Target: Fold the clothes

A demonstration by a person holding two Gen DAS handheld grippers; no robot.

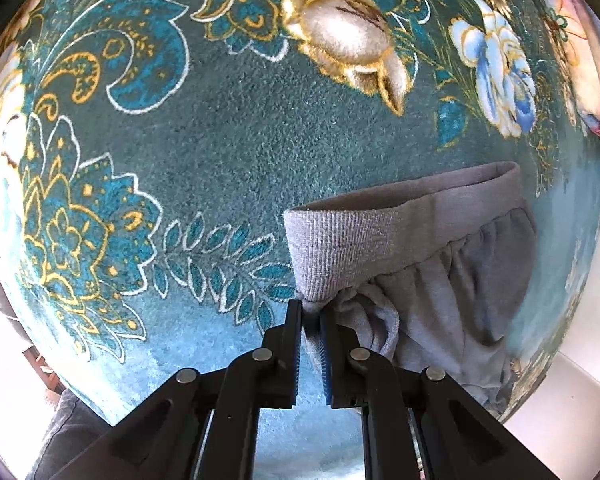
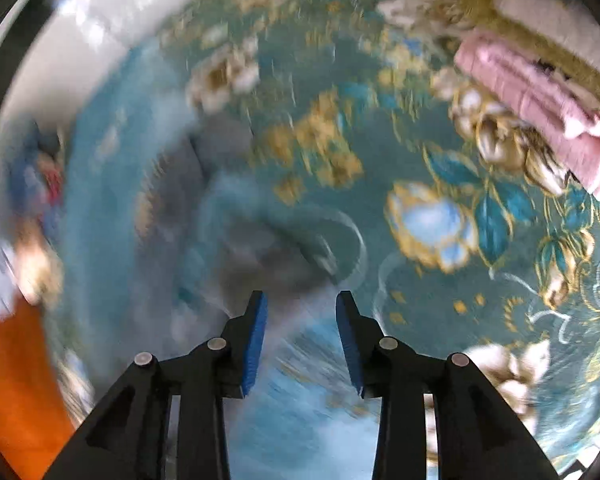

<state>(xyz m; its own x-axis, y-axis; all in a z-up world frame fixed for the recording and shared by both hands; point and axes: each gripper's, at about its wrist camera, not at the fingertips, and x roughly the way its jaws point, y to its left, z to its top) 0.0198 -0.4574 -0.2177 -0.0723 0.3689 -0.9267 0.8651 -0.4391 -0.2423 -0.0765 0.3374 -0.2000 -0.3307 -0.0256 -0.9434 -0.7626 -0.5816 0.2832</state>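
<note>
Left gripper clamped narrow on a bunch of grey cloth, just below the ribbed waistband of the grey garment. Garment spread from the fingertips toward 3 o'clock in the left wrist view, lying on a teal carpet patterned with gold-edged flowers and leaves. Waistband curved open, facing 12 o'clock. At 2 o'clock, near the picture's edge, a folded pale floral cloth, well apart from the garment.

Right gripper partly open, blue pads apart with nothing between them. Right wrist view badly blurred. Below and beyond the fingertips, toward 10 o'clock, a smeared grey patch, probably the same garment, not touched by the pads. At 2 o'clock a folded pink cloth on the same carpet, with a lighter cloth behind it, too blurred to tell more. At 8 o'clock an orange surface.
</note>
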